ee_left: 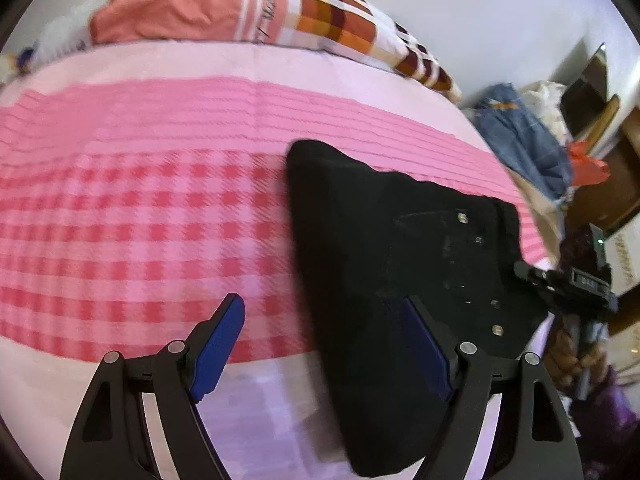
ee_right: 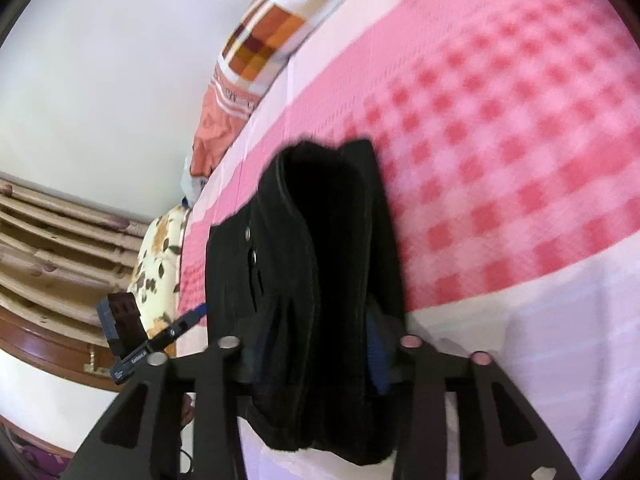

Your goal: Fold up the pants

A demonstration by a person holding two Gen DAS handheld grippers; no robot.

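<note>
Black folded pants [ee_left: 380,240] with metal snaps lie on the pink checked bedsheet [ee_left: 140,220], near its right edge. My left gripper [ee_left: 324,302] is open wide above the pants' left edge, its left finger over bare sheet and its right finger over the black cloth. In the right wrist view the stacked folds of the pants [ee_right: 332,220] fill the gap of my right gripper [ee_right: 320,320]. Its blue pads are half hidden by cloth on both sides and stand apart without squeezing it. One of the left gripper's fingers [ee_right: 192,316] shows at the pants' far side.
An orange and plaid quilt [ee_left: 240,8] lies at the head of the bed. A heap of blue jeans and other clothes [ee_left: 520,140] sits off the bed's right side. A floral pillow [ee_right: 160,260] and wooden slats [ee_right: 48,240] lie beyond the bed's edge.
</note>
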